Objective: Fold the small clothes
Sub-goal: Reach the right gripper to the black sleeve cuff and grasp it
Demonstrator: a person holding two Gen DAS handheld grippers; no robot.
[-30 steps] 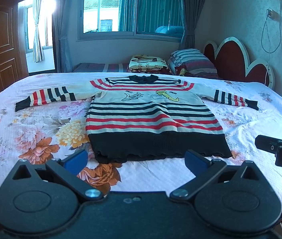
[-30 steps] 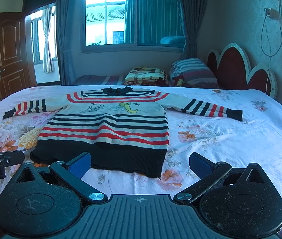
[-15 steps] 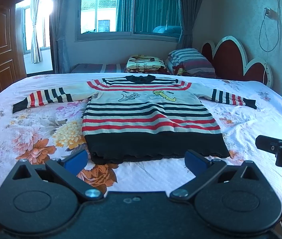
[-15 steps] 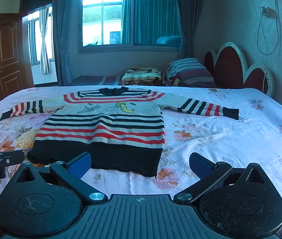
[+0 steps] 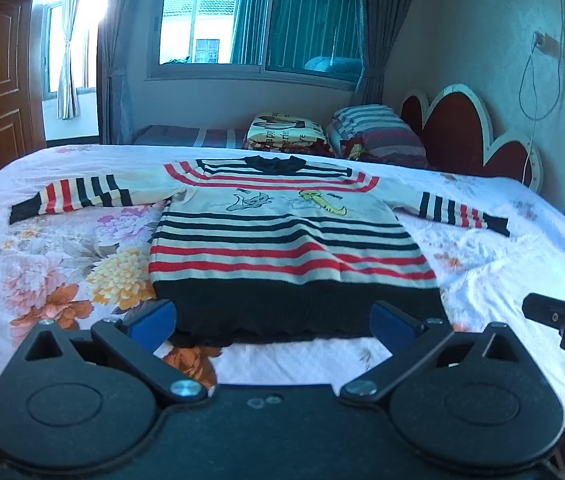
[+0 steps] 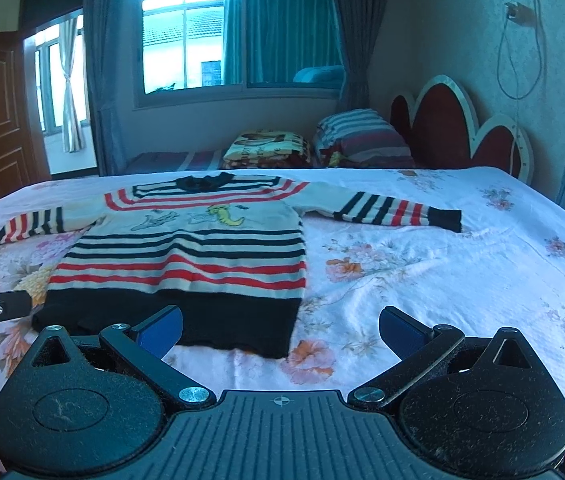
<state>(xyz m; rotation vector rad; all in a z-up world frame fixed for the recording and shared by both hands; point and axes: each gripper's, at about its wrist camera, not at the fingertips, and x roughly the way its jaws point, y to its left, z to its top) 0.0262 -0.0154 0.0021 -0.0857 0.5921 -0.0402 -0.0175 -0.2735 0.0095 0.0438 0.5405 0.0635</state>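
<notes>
Both claws have crept nearer the hem: through the left wrist camera my left claw (image 5: pixel 272 318) hangs spread and empty before the striped sweater (image 5: pixel 286 236), flat on the bed (image 5: pixel 42 248). Through the right, my right claw (image 6: pixel 280 326) gapes empty too at the hem's corner; I judge nothing folded yet.

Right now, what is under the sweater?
The sweater lies flat on the floral sheet, which shows all round it. Whatever is directly beneath the knit is covered.

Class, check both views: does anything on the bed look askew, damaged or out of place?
Nothing stands out. The sweater lies flat on the bed, sleeves spread; both grippers hover open, untouched.
</notes>
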